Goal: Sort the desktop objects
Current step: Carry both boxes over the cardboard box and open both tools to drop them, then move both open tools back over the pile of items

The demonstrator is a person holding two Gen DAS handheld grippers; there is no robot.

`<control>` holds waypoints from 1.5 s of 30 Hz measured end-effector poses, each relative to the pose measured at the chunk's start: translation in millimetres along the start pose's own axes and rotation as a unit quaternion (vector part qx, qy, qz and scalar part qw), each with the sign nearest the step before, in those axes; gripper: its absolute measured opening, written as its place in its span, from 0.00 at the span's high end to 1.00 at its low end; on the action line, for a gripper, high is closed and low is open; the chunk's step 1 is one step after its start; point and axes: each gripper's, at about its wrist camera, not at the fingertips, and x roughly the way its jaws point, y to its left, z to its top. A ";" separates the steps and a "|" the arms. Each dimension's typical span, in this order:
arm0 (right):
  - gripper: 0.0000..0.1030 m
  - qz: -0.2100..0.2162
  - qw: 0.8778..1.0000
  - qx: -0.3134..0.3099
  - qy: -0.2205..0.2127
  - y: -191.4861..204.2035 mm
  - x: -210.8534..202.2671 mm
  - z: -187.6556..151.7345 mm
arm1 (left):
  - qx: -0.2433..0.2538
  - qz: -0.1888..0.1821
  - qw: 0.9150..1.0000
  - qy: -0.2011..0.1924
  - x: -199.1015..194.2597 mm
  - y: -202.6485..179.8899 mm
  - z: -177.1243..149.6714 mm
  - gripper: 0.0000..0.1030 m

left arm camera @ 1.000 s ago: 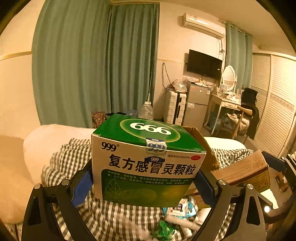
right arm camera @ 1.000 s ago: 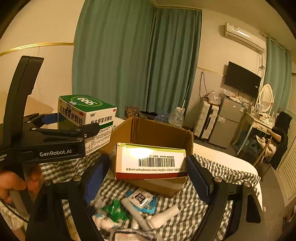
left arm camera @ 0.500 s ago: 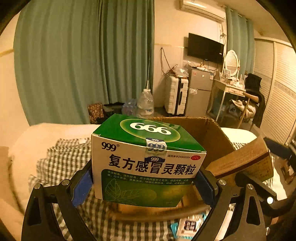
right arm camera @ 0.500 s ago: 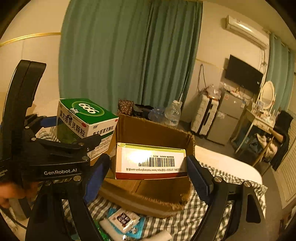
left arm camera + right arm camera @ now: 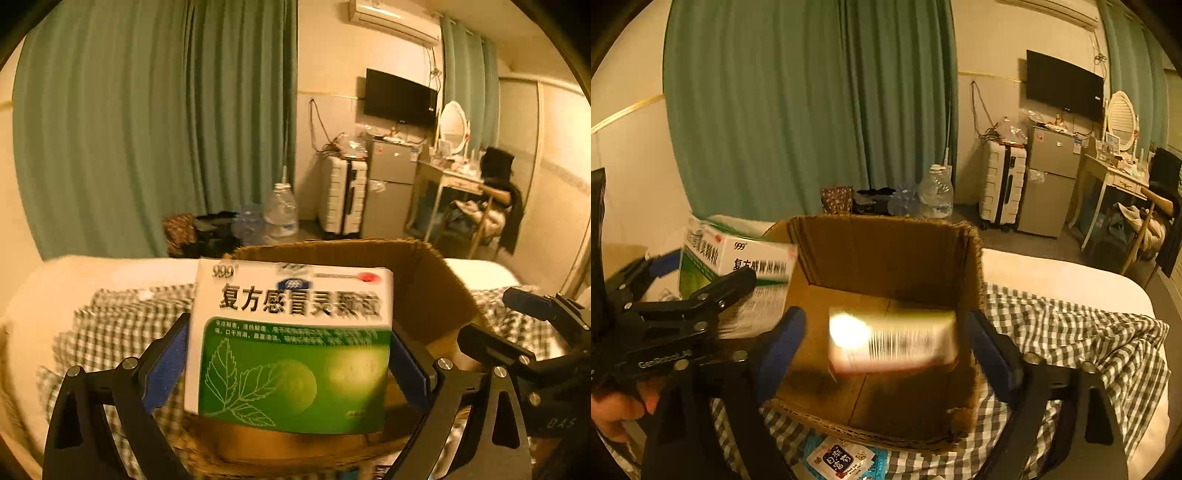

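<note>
A green and white medicine box (image 5: 291, 369) sits between the blue pads of my left gripper (image 5: 290, 328). It is blurred and tipped forward at the near left rim of an open cardboard box (image 5: 424, 288). Both pads lie against its sides. In the right wrist view the same medicine box (image 5: 746, 258) and left gripper (image 5: 709, 266) show at the left. My right gripper (image 5: 884, 321) is over the cardboard box (image 5: 886, 251) with its jaws opening. A flat barcode box (image 5: 894, 339), blurred, lies between them inside the carton, with a gap to each pad.
The carton rests on a checkered cloth (image 5: 1071, 332) over a white bed (image 5: 1052, 273). A printed sachet (image 5: 842, 459) lies just in front of the carton. A hand (image 5: 613, 410) holds the left gripper at lower left. Water bottles (image 5: 936, 192) stand on the floor beyond.
Both grippers moved forward and down to the carton. The right jaws widened and the barcode box came free of the pads. The green medicine box tipped forward between the left pads.
</note>
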 end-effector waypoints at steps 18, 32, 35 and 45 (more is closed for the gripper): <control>0.04 0.001 0.996 0.087 -0.002 -37.1 -105.0 -49.9 | 0.005 0.036 0.999 -0.008 -117.5 -13.8 -50.0 0.00; 0.04 0.002 0.994 0.062 0.085 3.0 -124.1 -157.5 | -0.032 0.066 0.994 0.081 -143.0 -7.3 -177.4 0.00; 0.04 -0.007 0.993 0.056 0.101 5.9 -127.3 -176.2 | -0.067 0.067 0.990 0.107 -144.9 -0.3 -204.5 0.00; 0.04 -0.014 0.988 0.006 0.154 30.5 -132.5 -223.2 | -0.088 0.062 0.981 0.161 -143.5 -11.8 -255.4 0.00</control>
